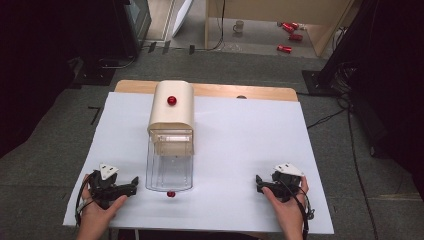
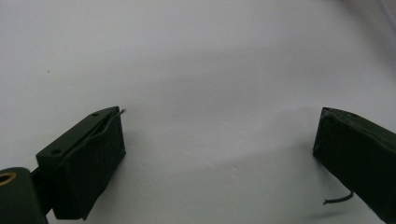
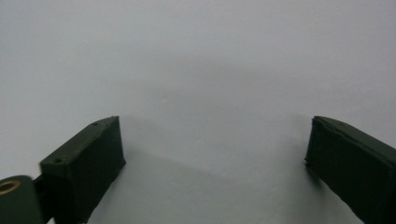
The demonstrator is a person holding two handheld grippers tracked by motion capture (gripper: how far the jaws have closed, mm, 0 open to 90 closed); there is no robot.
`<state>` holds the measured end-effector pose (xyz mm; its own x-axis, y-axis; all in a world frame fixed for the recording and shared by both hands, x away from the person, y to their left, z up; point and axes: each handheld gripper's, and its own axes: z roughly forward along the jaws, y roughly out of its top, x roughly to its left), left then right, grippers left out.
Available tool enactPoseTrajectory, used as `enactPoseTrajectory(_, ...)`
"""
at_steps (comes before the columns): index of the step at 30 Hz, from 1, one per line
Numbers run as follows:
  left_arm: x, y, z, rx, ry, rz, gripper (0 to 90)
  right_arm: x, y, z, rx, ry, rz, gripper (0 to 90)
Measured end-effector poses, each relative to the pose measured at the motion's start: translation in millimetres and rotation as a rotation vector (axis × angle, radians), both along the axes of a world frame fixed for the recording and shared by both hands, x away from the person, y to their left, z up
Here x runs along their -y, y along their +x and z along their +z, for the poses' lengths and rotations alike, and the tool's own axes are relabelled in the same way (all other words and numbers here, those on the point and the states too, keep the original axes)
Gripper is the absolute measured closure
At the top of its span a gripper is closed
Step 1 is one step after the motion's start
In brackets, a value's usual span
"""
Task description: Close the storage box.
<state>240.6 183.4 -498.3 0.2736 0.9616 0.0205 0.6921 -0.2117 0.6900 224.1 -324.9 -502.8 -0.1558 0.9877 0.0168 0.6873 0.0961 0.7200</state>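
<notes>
centrally, the clear bin (image 1: pixel 169 167) under its beige lid (image 1: pixel 171 108) looks empty; both grippers' fingers (image 2: pixel 88 158) spread wide.

Your left hand (image 1: pixel 95 212) comes in from the bottom edge and holds the left gripper (image 1: pixel 131 186) low at the near left, its jaws spread wide and pointing to your right. Your right hand (image 1: pixel 287 210) holds the right gripper (image 1: pixel 259 184) at the near right, jaws likewise wide apart and pointing to your left. The two grippers face each other, well apart, with nothing between either pair of jaws.
</notes>
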Motion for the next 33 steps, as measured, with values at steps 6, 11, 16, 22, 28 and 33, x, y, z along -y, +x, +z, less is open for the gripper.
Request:
enactPoseTrajectory(6, 0.0, 0.0, 0.0, 0.000, -0.001, 0.000, 2.0, -15.7, -5.9, 7.6, 0.014, 0.029, 0.025, 12.9)
enactPoseTrajectory(11, 0.1, 0.0, 0.0, 0.000, -0.002, 0.001, 2.0, -32.3, -10.2, 14.8, 0.033, 0.051, 0.071, 12.9)
enactPoseTrajectory(16, 0.0, 0.0, 0.0, 0.000, -0.001, 0.000, 2.0, -49.3, -13.7, 20.4, 0.032, 0.068, 0.124, 13.0)
enactPoseTrajectory(22, 0.1, 0.0, 0.0, 0.000, -0.002, 0.001, 2.0, -70.8, -18.3, 30.6, 0.051, 0.082, 0.179, 13.2)
enactPoseTrajectory(28, 0.0, 0.0, 0.0, 0.000, -0.002, 0.000, 2.0, -91.3, -23.1, 39.1, 0.071, 0.093, 0.227, 13.7)
enactPoseTrajectory(33, 0.1, 0.0, 0.0, 0.000, -0.001, 0.000, 2.0, -110.4, -26.6, 42.9, 0.073, 0.104, 0.275, 15.1)
